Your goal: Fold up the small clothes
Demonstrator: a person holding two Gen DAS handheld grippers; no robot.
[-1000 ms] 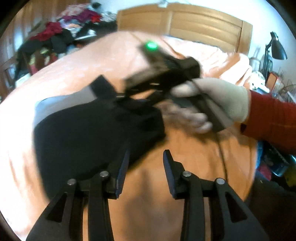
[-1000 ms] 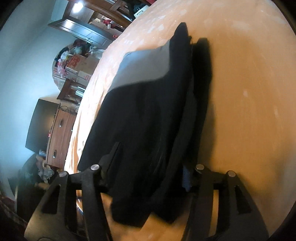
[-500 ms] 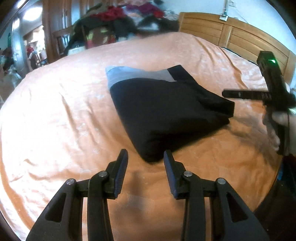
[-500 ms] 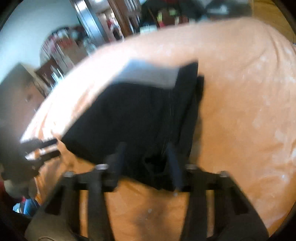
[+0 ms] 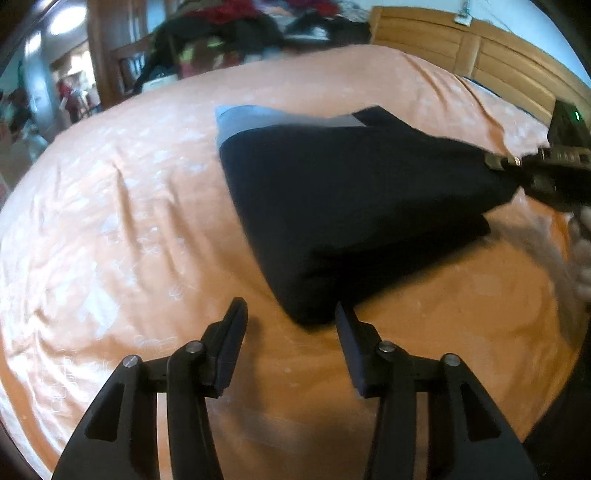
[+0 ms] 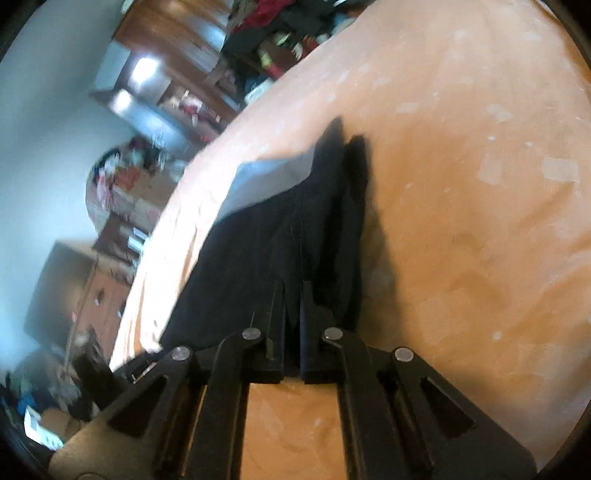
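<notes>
Left wrist view, items by size.

1. Bed (image 5: 110,221): orange cover, lightly creased, carrying everything below. Wooden headboard (image 5: 480,59) at the far side; a heap of clothes (image 5: 240,26) beyond the far edge.

2. Black garment (image 5: 351,206): folded into a thick wedge at mid-bed, a grey band (image 5: 258,118) showing at its far end. One corner is drawn up and out toward my right.

3. My right tongs (image 6: 293,295): closed tight on that corner, cloth pinched between them.

4. My left tongs (image 5: 291,314): spread apart, holding nothing, low over the cover with the garment's near corner just ahead.

Step in hand, as I judge it: tidying a fold already laid. Next move calls for my left tongs to pin the near corner while my right carries its edge across squarely, without dragging the layers beneath.
</notes>
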